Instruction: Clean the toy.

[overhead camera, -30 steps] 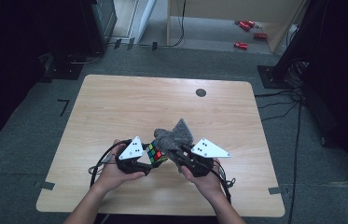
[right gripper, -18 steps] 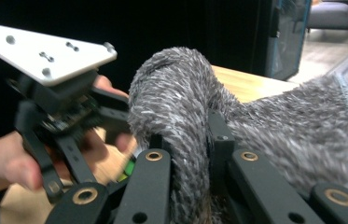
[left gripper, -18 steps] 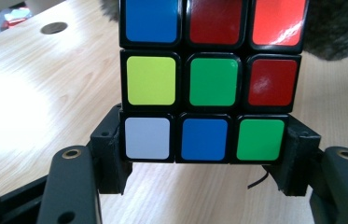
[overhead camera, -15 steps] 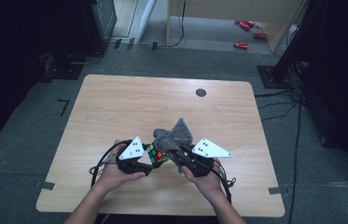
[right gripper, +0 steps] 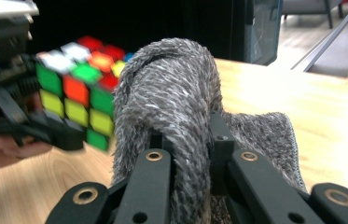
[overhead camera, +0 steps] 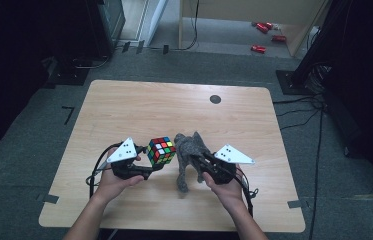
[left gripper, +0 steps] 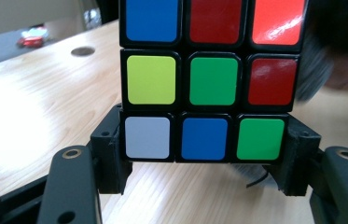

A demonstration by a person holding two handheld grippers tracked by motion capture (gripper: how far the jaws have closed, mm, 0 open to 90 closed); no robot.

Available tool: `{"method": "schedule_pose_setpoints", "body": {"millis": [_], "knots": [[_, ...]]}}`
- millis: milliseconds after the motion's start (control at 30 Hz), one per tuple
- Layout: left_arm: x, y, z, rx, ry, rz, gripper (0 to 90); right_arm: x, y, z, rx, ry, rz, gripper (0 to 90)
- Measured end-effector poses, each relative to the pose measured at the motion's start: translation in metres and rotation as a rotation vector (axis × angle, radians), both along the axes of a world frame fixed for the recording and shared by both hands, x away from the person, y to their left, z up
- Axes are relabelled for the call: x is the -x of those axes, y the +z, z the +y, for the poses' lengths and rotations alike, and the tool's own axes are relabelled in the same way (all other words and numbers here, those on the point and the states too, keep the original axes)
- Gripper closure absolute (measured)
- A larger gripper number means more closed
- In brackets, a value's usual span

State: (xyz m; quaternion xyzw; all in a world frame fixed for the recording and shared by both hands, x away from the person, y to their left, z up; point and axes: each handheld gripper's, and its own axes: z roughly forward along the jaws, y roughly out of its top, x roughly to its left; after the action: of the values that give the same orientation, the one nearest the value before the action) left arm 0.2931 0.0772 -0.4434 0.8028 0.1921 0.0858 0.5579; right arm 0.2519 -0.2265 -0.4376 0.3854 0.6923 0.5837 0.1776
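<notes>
**Cube in one claw, grey cloth in the other**

On the left of the high view, the person's left hand (overhead camera: pixel 115 177) holds the left gripper (overhead camera: pixel 150 167) low over the wooden table (overhead camera: pixel 139 107), near its front edge. Its jaws are clamped on a colour cube (overhead camera: pixel 162 150), which sits raised off the tabletop and tilted on one corner. In the left gripper view the two black jaws press on the bottom row of the cube (left gripper: pixel 207 77) from either side (white, blue and green squares run along that row), with bare wood showing beneath it.

Just right of the cube, and close beside it, hangs a grey knitted cloth (overhead camera: pixel 188 157); whether the two touch cannot be told. One end droops down towards the table.

Further right, the right gripper (overhead camera: pixel 200 162), in the person's right hand (overhead camera: pixel 224 187), has its jaws pinched together on that cloth. In the right gripper view the cloth (right gripper: pixel 176 107) bulges up between the jaws and folds over them, and the cube (right gripper: pixel 80 88) shows behind it at the left, held by the other gripper.
</notes>
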Motion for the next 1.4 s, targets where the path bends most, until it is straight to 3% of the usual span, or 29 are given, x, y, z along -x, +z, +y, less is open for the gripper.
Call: {"method": "schedule_pose_setpoints", "body": {"millis": [67,167,233,333,433,500,667,833,933,1133,1300,1400], "knots": [[0.002,0.001,0.0,0.017,-0.028,0.003,35.5,0.0,-0.004,0.004,0.011,0.026,0.001,82.9],[0.004,0.002,-0.003,0.027,-0.055,0.001,35.5,0.003,-0.006,0.015,0.045,0.061,-0.044,82.9],[0.004,0.004,-0.004,0.05,-0.068,0.009,35.4,0.003,-0.009,0.019,0.07,0.073,-0.048,82.9],[0.003,0.005,-0.002,0.063,-0.053,0.01,35.5,0.004,-0.019,0.026,0.119,0.13,-0.014,82.9],[0.0,0.002,0.001,0.049,-0.04,0.033,35.5,0.007,-0.021,0.032,0.14,0.17,-0.019,82.8],[-0.001,0.0,0.001,0.044,-0.058,0.051,35.5,0.007,-0.015,0.031,0.125,0.164,-0.031,82.8],[0.003,0.001,-0.007,0.028,-0.084,0.043,35.5,0.005,-0.005,0.019,0.047,0.116,-0.049,82.8],[0.002,0.002,-0.005,0.048,-0.071,0.048,35.5,0.006,-0.014,0.025,0.074,0.158,-0.021,82.6],[0.0,0.002,-0.002,0.06,-0.073,0.062,35.4,0.008,-0.015,0.03,0.105,0.182,-0.027,82.5],[0.003,-0.001,-0.006,0.03,-0.104,0.037,35.5,0.005,-0.004,0.014,0.005,0.157,-0.033,82.4],[0.002,0.002,-0.002,0.073,-0.1,0.044,35.4,0.005,-0.013,0.022,0.041,0.199,-0.011,82.3],[0.001,0.002,0.0,0.07,-0.094,0.05,35.4,0.007,-0.017,0.027,0.072,0.231,-0.005,82.1]]}}
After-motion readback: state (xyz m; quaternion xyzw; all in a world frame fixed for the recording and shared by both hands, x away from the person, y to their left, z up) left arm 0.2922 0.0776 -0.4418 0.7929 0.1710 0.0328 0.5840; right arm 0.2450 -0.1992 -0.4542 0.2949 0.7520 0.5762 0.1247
